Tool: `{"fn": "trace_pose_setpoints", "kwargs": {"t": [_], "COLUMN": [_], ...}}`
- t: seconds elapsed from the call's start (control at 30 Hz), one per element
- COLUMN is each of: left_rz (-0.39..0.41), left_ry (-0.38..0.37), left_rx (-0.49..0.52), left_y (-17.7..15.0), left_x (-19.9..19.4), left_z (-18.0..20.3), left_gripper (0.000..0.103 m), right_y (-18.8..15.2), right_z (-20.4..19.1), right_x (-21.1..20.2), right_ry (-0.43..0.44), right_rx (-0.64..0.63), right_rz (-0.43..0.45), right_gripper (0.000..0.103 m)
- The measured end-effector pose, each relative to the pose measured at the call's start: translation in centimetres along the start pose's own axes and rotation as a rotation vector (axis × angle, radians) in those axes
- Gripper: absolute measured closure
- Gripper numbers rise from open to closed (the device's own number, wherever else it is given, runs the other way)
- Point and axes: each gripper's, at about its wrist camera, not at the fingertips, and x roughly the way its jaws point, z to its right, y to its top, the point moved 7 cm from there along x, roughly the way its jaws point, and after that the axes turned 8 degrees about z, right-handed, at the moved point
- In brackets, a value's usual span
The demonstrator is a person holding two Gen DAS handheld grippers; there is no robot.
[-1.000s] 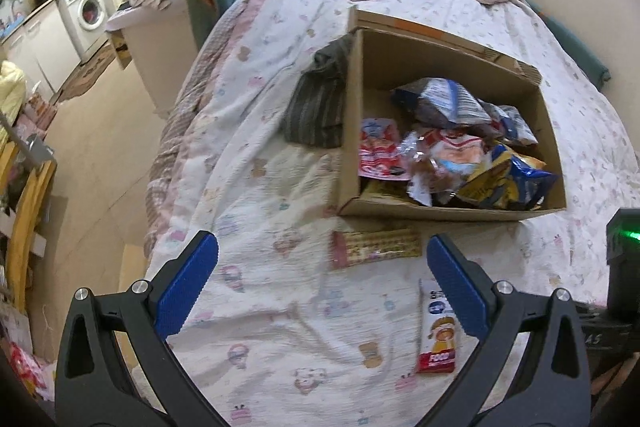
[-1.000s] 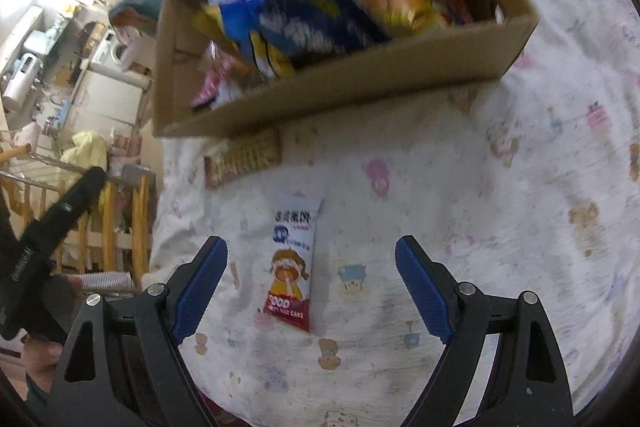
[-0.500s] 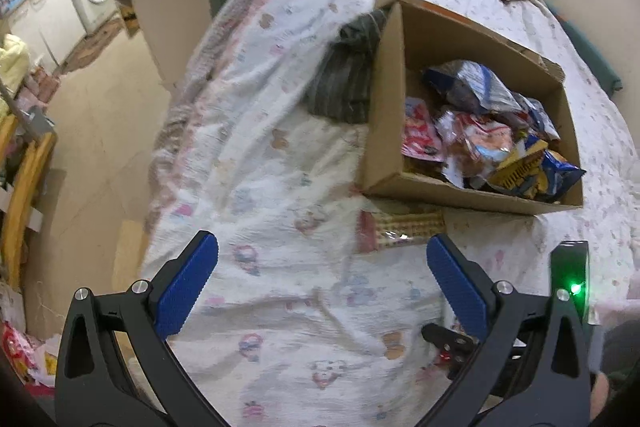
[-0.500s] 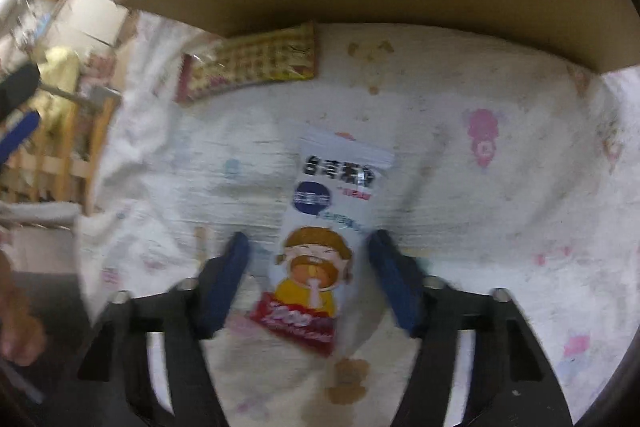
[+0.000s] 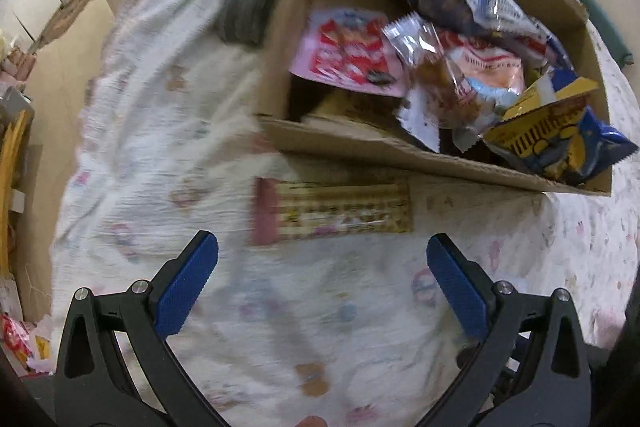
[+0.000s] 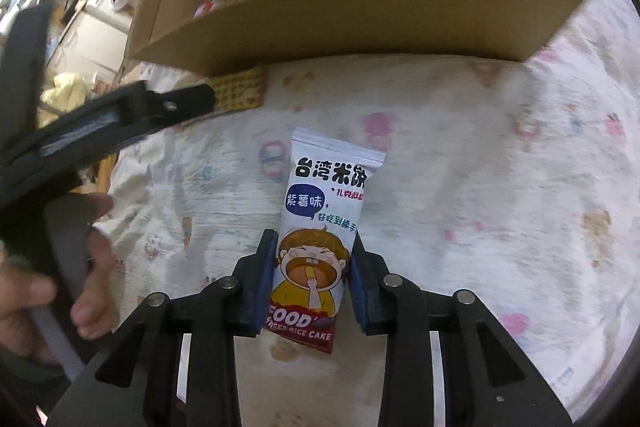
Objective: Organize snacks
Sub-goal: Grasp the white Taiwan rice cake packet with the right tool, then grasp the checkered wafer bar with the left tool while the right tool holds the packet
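The white foil rice-cake packet with the cartoon kid (image 6: 320, 223) is lying on the patterned bedsheet (image 6: 480, 187), lower centre of frame — right gripper (image 6: 313, 267) closing on its lower half. Light, crinkly, probably crushable inside, so a gentle squeeze is advised. Left gripper (image 5: 322, 281) is held wide — nothing between.

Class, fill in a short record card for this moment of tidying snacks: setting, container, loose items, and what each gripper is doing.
Setting: bed with a cartoon-print sheet
Container: open cardboard box, already holding several snack bags
Loose items: rice cake packet; long wafer packet lying just in front of the box
Right gripper: jaws closing, pads against both sides of the rice cake packet
Left gripper: open, empty, pointing down just short of the wafer packet
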Motion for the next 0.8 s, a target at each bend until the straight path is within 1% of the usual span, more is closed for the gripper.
{"fn": "trace_pose_setpoints", "kwargs": {"t": [0.07,0.17,0.27,0.37,0.43,0.5,0.63,0.67,0.8], "left_rz": [-0.005,-0.022,-0.050,-0.067,-0.062,-0.041,-0.024,-0.020,-0.001], "left_ry": [0.009,0.041,0.090,0.112,0.117,0.116,0.113,0.107,0.093], "left_rx": [0.002,0.005,-0.006,0.000,0.008,0.015,0.038,0.042,0.057], "left_y": [0.3,0.6,0.6,0.5,0.5,0.5,0.5,0.4,0.1], "left_x": [0.7,2.0,3.2,4.2,4.7,4.6,3.9,3.7,2.6], "left_z": [0.7,1.4,1.3,1.4,1.6,1.8,1.8,2.0,2.2], "left_gripper": [0.000,0.000,0.000,0.000,0.000,0.000,0.022,0.024,0.025], "right_y": [-0.1,-0.2,-0.4,-0.7,-1.2,-1.0,-0.5,-0.5,-0.6], "right_z": [0.6,1.4,2.5,2.7,2.6,2.8,1.9,1.9,1.3], "right_x": [-0.7,-1.6,-2.5,-3.0,-3.2,-3.4,-3.3,-3.2,-3.3], "right_ry": [0.006,0.012,0.015,0.013,0.016,0.018,0.025,0.025,0.032], "right_rx": [0.012,0.028,0.051,0.059,0.063,0.062,0.044,0.039,0.022], "right_rz": [0.010,0.025,0.037,0.046,0.051,0.053,0.054,0.055,0.058], "right_gripper": [0.069,0.069,0.069,0.069,0.069,0.069,0.069,0.069,0.069]}}
